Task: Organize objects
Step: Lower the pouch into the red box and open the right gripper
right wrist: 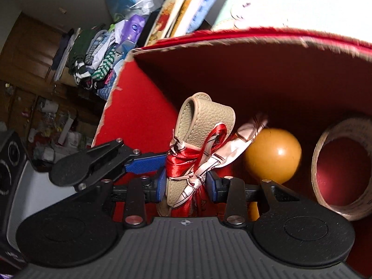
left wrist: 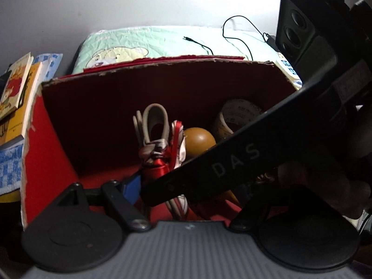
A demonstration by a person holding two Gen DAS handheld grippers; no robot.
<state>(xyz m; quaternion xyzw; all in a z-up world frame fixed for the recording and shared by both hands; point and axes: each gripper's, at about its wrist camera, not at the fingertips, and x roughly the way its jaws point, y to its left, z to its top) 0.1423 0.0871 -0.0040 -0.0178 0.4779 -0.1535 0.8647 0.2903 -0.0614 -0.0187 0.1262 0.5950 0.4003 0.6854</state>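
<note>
A red cardboard box (left wrist: 51, 158) stands open in front of me. Inside it are an orange ball (right wrist: 272, 155) and a tape roll (right wrist: 318, 162) on the right. A bundle of beige strap tied with red ribbon and a patterned scarf (right wrist: 204, 121) stands upright left of the ball. My right gripper (right wrist: 187, 187) is shut on the bundle's lower part, a blue pad on each side. The right gripper's black body (left wrist: 232, 162) crosses the left wrist view. My left gripper (left wrist: 186, 186) sits low in the box with its jaws wide. Its left finger (left wrist: 131, 186) is beside the bundle and its right finger is hidden.
Books (left wrist: 16, 88) and a blue checked cloth (left wrist: 9, 167) lie left of the box. A pale green bear blanket (left wrist: 139, 44) with a black cable (left wrist: 234, 37) is behind it. A clothes pile (right wrist: 97, 53) and a wooden cabinet (right wrist: 23, 46) stand further left.
</note>
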